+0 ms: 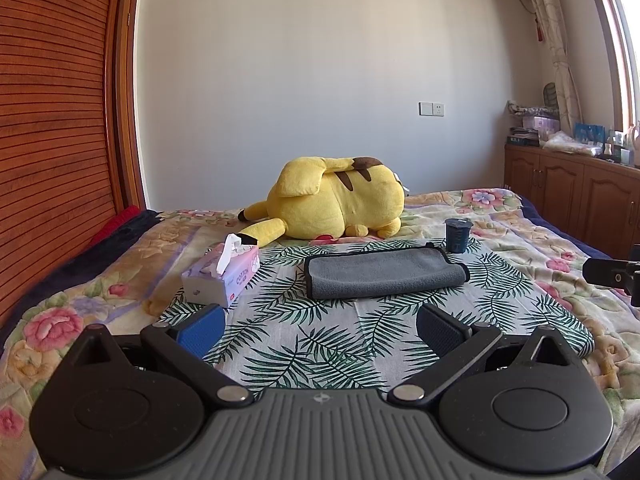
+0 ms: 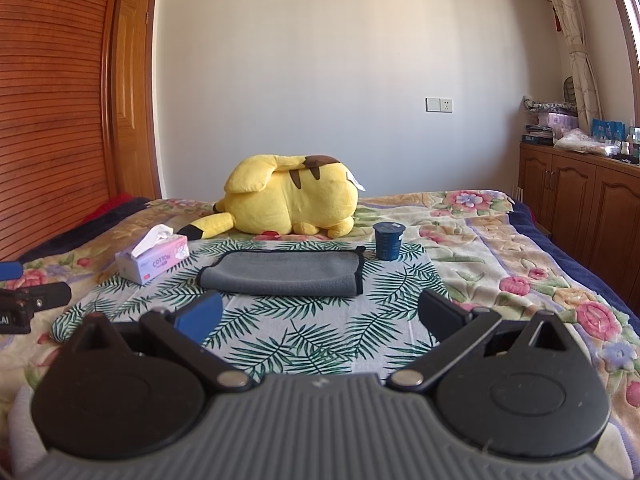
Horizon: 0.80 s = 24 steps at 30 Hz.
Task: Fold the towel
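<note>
Now tissue box [image 1: 222,278] holds tissue; towel [image 1: 384,276] folded; left claw [image 1: 320,330], right claw [image 2: 320,318] spread wide, empty.

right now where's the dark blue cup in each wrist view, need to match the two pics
Left wrist view: the dark blue cup stands right of centre, just past the far right corner of the grey towel.
Right wrist view: the cup stands right of centre, just beyond the towel's right end.
Shared landmark: the yellow plush toy lies behind the towel in both views.
</note>
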Each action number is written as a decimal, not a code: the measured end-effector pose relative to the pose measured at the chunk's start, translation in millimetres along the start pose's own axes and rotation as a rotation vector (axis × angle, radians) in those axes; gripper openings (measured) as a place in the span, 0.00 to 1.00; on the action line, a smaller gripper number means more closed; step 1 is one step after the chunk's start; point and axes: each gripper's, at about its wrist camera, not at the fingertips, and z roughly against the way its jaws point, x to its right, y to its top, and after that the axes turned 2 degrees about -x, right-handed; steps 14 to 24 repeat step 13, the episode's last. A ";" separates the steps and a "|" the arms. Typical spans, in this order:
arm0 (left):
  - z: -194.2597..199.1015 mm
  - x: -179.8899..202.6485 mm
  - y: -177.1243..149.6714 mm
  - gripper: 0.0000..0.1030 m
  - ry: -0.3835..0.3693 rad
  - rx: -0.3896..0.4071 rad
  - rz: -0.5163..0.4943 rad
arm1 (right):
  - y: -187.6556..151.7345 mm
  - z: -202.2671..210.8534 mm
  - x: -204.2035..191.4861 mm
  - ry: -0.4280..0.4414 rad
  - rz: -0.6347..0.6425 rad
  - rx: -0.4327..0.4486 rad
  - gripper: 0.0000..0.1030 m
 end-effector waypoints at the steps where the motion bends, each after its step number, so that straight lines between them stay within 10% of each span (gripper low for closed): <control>1: -0.2 0.8 0.2 0.84 0.000 0.000 -0.001 | 0.0 -0.1 0.1 0.000 0.000 0.000 1.00; 24: -0.2 2.2 1.3 0.84 -0.003 -0.002 -0.011 | -0.1 -0.1 -0.3 0.000 0.001 0.001 1.00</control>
